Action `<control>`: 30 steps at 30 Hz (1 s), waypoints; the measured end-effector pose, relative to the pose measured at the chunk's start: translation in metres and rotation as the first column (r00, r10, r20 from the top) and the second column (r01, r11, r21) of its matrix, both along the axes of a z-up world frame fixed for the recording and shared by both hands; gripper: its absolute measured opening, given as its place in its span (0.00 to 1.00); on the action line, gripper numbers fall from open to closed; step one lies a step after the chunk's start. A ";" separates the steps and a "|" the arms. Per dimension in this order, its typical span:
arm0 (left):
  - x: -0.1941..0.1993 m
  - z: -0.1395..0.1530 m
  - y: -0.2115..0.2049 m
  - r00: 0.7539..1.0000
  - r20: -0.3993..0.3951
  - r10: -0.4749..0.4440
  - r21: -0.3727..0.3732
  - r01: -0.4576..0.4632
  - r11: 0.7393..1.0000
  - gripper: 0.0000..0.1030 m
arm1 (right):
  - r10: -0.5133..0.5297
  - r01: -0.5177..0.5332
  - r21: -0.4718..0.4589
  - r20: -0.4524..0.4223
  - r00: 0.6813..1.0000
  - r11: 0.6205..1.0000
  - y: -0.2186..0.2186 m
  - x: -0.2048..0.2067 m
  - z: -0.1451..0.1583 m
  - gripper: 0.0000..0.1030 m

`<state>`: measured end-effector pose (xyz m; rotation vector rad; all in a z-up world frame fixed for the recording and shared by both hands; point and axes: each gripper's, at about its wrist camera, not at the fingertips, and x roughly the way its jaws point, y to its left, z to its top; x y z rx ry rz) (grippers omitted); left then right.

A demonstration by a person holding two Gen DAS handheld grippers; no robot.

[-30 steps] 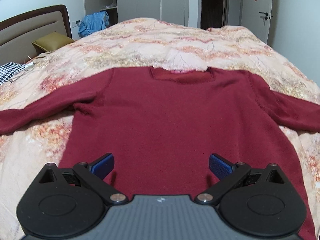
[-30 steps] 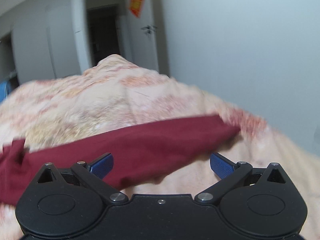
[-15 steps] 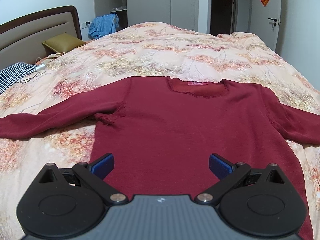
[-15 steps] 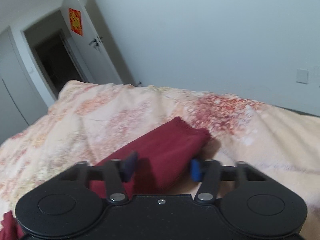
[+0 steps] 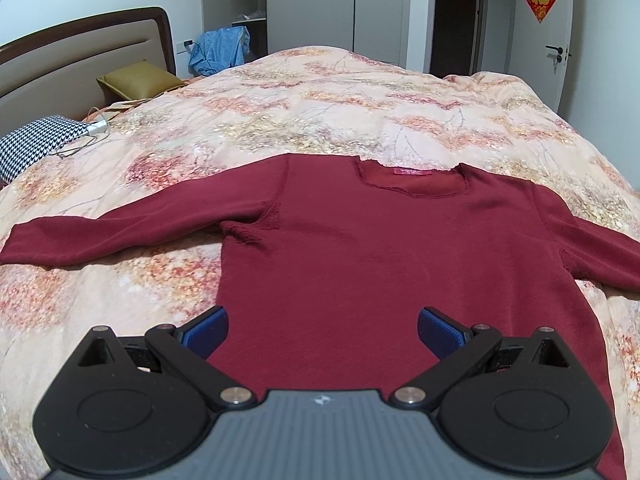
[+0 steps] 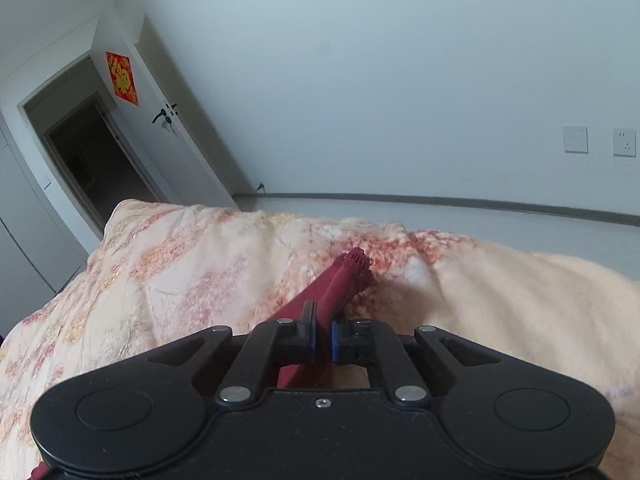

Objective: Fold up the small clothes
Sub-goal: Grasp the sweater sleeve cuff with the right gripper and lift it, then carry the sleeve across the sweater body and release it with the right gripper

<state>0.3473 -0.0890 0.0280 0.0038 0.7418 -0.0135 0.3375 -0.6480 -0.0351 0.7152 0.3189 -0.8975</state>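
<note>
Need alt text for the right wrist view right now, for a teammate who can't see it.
The right gripper is shut on the bunched cuff end of the dark red sweater sleeve, which lies on a floral peach duvet. Behind stand a pale wall and an open white door.

Left gripper (image 5: 322, 330) hovers wide-spread above flat maroon sweater (image 5: 360, 248).

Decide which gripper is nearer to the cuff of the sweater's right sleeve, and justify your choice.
Right. The right gripper is shut on the right sleeve just behind its cuff. The left gripper hangs open over the sweater body near the hem.
</note>
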 end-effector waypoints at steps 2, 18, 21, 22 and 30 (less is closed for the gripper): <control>-0.002 0.003 0.004 1.000 0.003 0.005 -0.009 -0.005 1.000 1.00 | 0.016 -0.016 -0.024 0.002 1.000 1.000 0.006 0.001 0.005 0.06; -0.013 0.020 0.047 0.996 0.045 0.072 -0.047 -0.070 0.996 1.00 | 0.579 -0.529 -0.443 -0.027 0.815 0.724 0.183 0.105 0.131 0.06; -0.011 0.018 0.061 0.994 0.045 0.104 -0.052 -0.101 0.994 1.00 | 0.696 -0.636 -0.497 -0.087 0.713 0.590 0.240 0.130 0.137 0.06; -0.010 0.018 0.065 0.992 0.045 0.116 -0.053 -0.113 0.992 1.00 | 0.724 -0.663 -0.510 -0.108 0.682 0.548 0.259 0.137 0.136 0.06; -0.008 0.008 0.100 0.982 0.032 0.187 -0.055 -0.185 0.981 1.00 | 0.838 -0.820 -0.507 -0.298 0.456 0.266 0.415 0.164 0.095 0.06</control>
